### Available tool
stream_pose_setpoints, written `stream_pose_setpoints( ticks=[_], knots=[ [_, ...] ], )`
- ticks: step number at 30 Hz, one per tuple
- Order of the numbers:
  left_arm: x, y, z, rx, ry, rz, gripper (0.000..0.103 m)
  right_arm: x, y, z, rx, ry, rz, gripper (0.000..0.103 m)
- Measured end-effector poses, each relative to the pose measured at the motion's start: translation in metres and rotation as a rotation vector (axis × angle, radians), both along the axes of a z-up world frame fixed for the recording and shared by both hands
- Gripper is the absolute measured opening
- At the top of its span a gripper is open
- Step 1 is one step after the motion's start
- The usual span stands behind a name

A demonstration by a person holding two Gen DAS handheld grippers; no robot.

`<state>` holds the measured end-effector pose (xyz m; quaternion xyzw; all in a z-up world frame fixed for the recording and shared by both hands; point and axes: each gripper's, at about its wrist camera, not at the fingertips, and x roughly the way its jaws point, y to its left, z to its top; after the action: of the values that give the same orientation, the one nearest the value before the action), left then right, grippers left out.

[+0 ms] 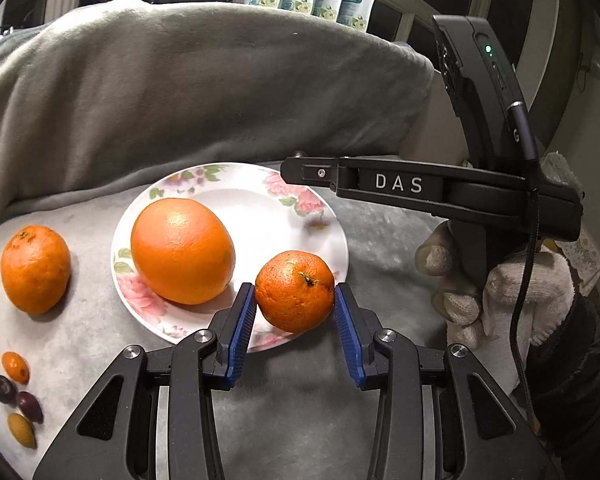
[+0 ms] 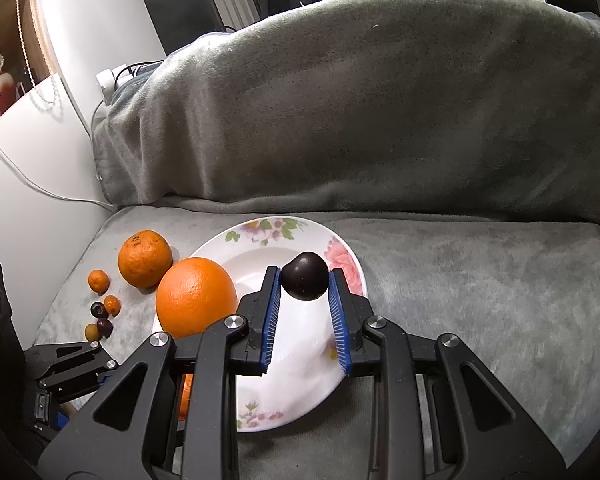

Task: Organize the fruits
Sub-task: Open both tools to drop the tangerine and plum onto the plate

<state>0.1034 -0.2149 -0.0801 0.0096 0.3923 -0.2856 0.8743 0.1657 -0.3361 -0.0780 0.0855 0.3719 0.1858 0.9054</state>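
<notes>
A white plate with a pink flower rim point(image 1: 292, 194) point(image 2: 260, 228) lies on a grey blanket, and a large orange point(image 1: 182, 251) point(image 2: 196, 298) rests on its left part. My left gripper point(image 1: 295, 298) is shut on a mandarin point(image 1: 295, 296) over the plate's near edge. My right gripper point(image 2: 304, 280) is shut on a dark purple plum point(image 2: 305, 275) above the plate's middle. In the left wrist view the right gripper's body reaches in from the right over the plate's far rim, held by a gloved hand point(image 1: 500, 292).
Left of the plate lie another mandarin point(image 1: 35, 269) point(image 2: 145, 258) and several small fruits: kumquats point(image 1: 15, 367) point(image 2: 99, 281) and dark plums point(image 1: 29, 406) point(image 2: 99, 309). A blanket-covered hump point(image 1: 204, 80) rises behind. A white wall and cable point(image 2: 28, 184) stand at the left.
</notes>
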Motion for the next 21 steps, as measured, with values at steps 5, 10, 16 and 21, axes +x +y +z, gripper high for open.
stream_pose_setpoints(
  ticks=[5, 10, 16, 21],
  knots=[
    [0.001, -0.003, -0.001, 0.009, -0.015, 0.005, 0.039, 0.001, 0.003, 0.001, -0.006, -0.002, 0.003, 0.028],
    [-0.001, -0.007, 0.002, 0.026, -0.046, 0.011, 0.051, -0.002, -0.002, 0.005, 0.015, -0.030, -0.017, 0.066],
    [-0.001, -0.005, 0.005, 0.009, -0.056, 0.021, 0.066, -0.004, -0.006, 0.011, 0.012, -0.051, -0.051, 0.087],
    [-0.003, 0.000, 0.007, -0.004, -0.051, 0.030, 0.076, -0.003, -0.007, 0.013, 0.007, -0.052, -0.073, 0.088]
  ],
)
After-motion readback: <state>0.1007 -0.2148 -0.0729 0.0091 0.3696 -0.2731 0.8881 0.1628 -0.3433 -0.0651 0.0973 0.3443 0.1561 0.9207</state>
